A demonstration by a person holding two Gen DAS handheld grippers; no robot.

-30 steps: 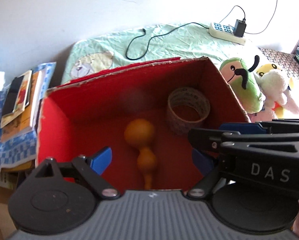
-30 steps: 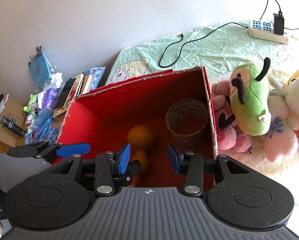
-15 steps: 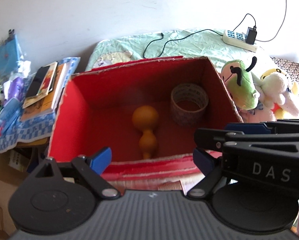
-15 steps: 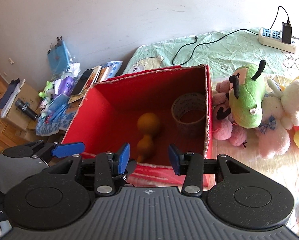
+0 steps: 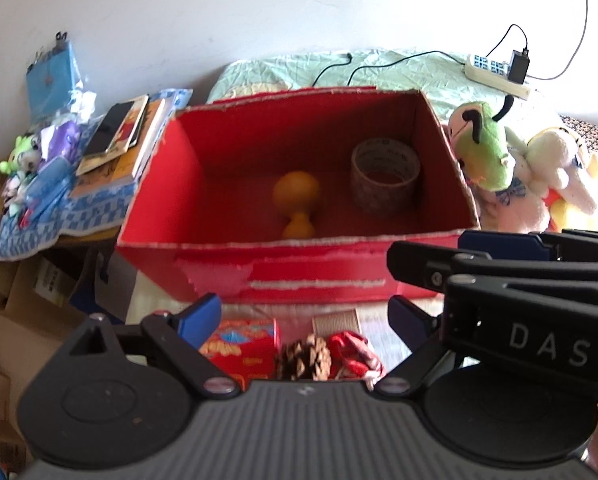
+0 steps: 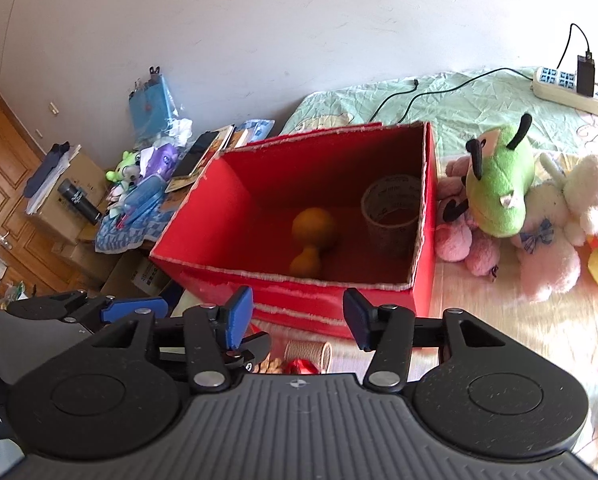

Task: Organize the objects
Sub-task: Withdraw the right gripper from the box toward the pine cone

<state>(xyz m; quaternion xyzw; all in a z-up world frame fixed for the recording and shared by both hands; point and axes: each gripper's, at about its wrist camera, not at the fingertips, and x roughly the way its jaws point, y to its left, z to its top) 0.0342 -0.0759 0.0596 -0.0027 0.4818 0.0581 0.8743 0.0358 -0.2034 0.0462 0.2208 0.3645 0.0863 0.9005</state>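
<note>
The open red cardboard box (image 5: 299,276) sits on the bed, already holding an orange gourd-shaped toy (image 5: 297,204) and a roll of brown packing tape (image 5: 385,176) standing on its edge near the right wall. What remains to sort lies in front of the box's near wall: a brown pine cone (image 5: 303,358), a crumpled red wrapper (image 5: 353,354), a small red printed carton (image 5: 241,348) and a spool of tan twine (image 6: 307,354). These sit directly below and between the fingers of the left tool (image 5: 305,316), which is released with its jaws spread wide and nothing in them. The right tool (image 6: 297,318) is also spread and empty, hovering just to the right over the twine. I judge the pine cone the likeliest next pick, with the left tool nearer: a short drop straight down, then forward over the near wall.
</note>
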